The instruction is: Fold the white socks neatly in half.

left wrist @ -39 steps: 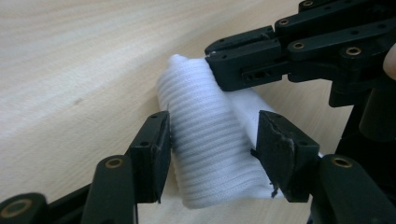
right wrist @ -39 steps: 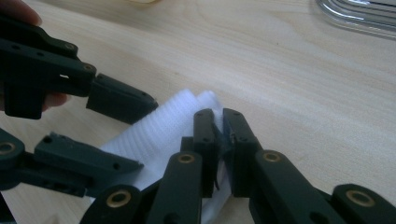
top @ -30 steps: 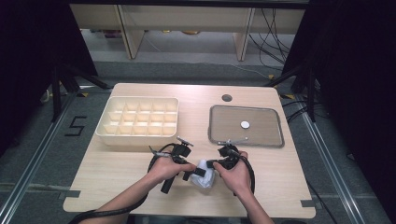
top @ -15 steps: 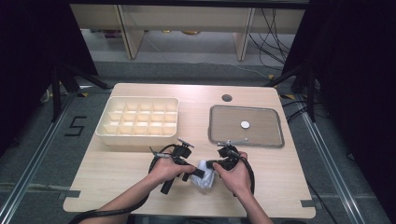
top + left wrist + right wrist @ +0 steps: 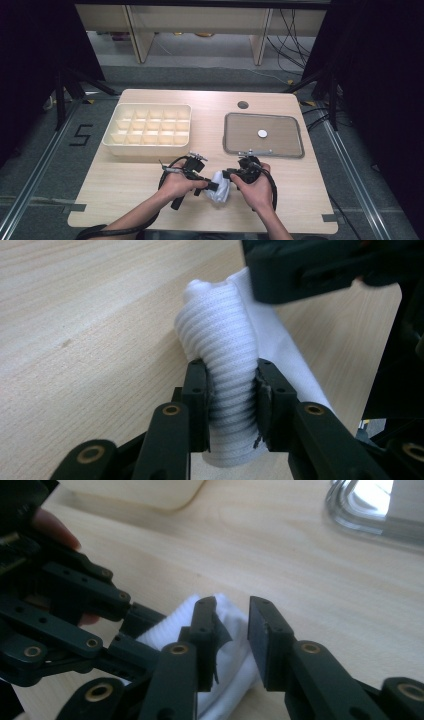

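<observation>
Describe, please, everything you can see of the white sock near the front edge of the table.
The white sock is a soft knit fabric with a ribbed cuff band and a smoother part beside it. It is bunched up and rests on the wooden table, between the two hands. The left gripper has just been closing, and its pads press the ribbed band from both sides. The right gripper has just been opening; its jaws stand apart above the smooth part, and one pad seems to touch a fold.

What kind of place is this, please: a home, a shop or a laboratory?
Probably a laboratory or recording studio, not a home. A bare wooden table stands between black curtains, tape marks and a "5" are on the floor, and loose cables hang behind.
</observation>
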### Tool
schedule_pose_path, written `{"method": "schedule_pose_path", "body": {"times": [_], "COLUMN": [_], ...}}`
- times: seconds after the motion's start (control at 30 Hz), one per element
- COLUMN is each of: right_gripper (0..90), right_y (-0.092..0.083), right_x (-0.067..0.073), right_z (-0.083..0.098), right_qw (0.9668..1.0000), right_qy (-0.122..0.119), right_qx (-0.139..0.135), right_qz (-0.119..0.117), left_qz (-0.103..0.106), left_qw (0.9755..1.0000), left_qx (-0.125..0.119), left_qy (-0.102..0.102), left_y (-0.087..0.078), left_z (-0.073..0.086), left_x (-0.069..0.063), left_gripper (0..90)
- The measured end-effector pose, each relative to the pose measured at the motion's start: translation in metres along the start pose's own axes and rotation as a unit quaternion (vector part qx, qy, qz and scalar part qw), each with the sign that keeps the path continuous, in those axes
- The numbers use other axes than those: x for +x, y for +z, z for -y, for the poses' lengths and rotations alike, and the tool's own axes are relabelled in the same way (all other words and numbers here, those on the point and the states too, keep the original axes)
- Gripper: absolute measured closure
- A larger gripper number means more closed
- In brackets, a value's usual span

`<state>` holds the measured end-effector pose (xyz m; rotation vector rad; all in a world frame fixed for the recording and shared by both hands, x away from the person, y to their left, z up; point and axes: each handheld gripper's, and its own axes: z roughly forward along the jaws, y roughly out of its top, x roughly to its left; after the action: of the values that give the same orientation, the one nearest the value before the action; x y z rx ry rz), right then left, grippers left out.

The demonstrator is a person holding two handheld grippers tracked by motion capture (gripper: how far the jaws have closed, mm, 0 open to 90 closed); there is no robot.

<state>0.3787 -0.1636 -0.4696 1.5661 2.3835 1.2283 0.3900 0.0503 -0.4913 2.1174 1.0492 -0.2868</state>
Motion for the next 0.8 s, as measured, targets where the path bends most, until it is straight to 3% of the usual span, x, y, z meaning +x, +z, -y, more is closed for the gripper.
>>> {"method": "schedule_pose_path", "body": {"times": [0.07,0.1,0.13,0.2,0.23,0.3,0.33,0.47,0.5,0.53,0.67,0.77,0.8], "right_gripper": [69.5,68.6,68.0,67.1,67.2,67.2,66.7,65.7,65.4,65.2,63.2,62.5,62.3], "right_y": [-0.009,-0.013,-0.016,-0.023,-0.026,-0.03,-0.032,-0.034,-0.034,-0.034,-0.037,-0.038,-0.038], "right_x": [-0.002,-0.001,-0.006,-0.01,-0.013,-0.016,-0.022,-0.028,-0.026,-0.03,-0.036,-0.036,-0.037], "right_z": [0.0,0.001,0.001,0.002,0.004,0.008,0.012,0.018,0.02,0.022,0.028,0.03,0.03], "right_qw": [0.9999,0.9995,0.9995,0.9992,0.9988,0.9986,0.9982,0.9984,0.9981,0.998,0.9968,0.9965,0.9962], "right_qy": [0.003,0.02,0.003,0.003,0.007,0.017,0.006,0.009,0.025,0.002,-0.011,-0.004,-0.016], "right_qx": [-0.015,-0.023,-0.03,-0.037,-0.044,-0.045,-0.05,-0.05,-0.049,-0.053,-0.062,-0.067,-0.071], "right_qz": [0.006,0.007,0.011,0.015,0.021,0.022,0.032,0.025,0.029,0.035,0.048,0.049,0.047], "left_qz": [0.001,0.002,0.003,0.003,0.001,-0.001,-0.002,-0.002,0.006,-0.001,-0.002,0.0,-0.008], "left_qw": [0.9999,0.9999,0.9998,0.9994,0.9995,0.9991,0.9987,0.9973,0.9968,0.9963,0.9945,0.9932,0.9925], "left_qx": [-0.005,-0.008,-0.014,-0.029,-0.024,-0.033,-0.044,-0.066,-0.073,-0.078,-0.099,-0.113,-0.119], "left_qy": [0.012,0.014,0.015,0.021,0.02,0.025,0.027,0.032,0.032,0.034,0.034,0.03,0.03], "left_y": [-0.002,-0.003,-0.003,-0.006,-0.008,-0.012,-0.016,-0.023,-0.025,-0.028,-0.041,-0.051,-0.055], "left_z": [0.002,0.002,0.004,0.006,0.006,0.008,0.01,0.014,0.015,0.016,0.018,0.018,0.019], "left_x": [0.0,0.0,0.0,0.0,-0.001,-0.001,0.0,0.0,0.0,-0.001,0.001,0.004,0.004], "left_gripper": [70.0,70.0,70.1,70.1,70.1,70.1,70.2,70.2,70.3,70.2,70.2,70.2,70.2]}}
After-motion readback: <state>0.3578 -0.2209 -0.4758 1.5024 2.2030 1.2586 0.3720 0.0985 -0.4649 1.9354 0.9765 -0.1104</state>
